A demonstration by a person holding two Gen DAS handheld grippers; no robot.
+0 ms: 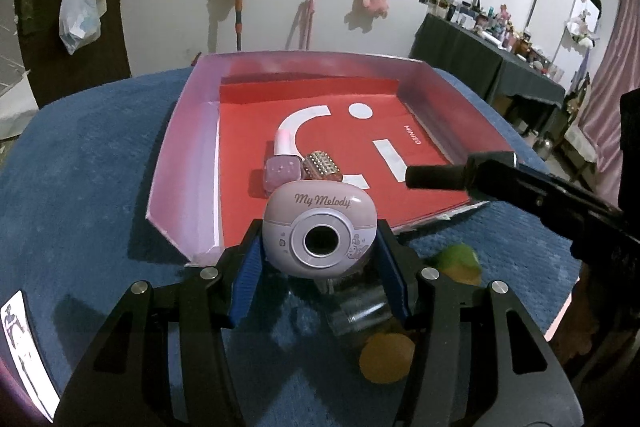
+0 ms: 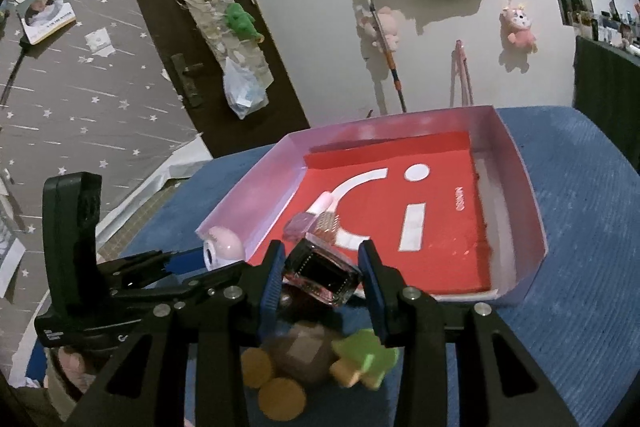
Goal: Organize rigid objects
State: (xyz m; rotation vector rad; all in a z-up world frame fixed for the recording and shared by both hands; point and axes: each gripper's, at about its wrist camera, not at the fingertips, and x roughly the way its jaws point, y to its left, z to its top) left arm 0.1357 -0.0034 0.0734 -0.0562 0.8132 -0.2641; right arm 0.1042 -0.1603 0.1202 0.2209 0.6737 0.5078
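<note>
My left gripper is shut on a pink "My Melody" toy camera, held just above the near edge of the pink tray with a red liner. My right gripper is shut on a dark square glass bottle, held at the tray's near left corner. Inside the tray lie a pink nail polish bottle and a studded gold piece, side by side. The toy camera and left gripper also show at the left of the right wrist view.
A wooden turtle toy with a green head and round yellow feet lies on the blue cloth under the grippers. A clear glass jar lies below the left gripper. The right gripper's finger reaches over the tray's right side.
</note>
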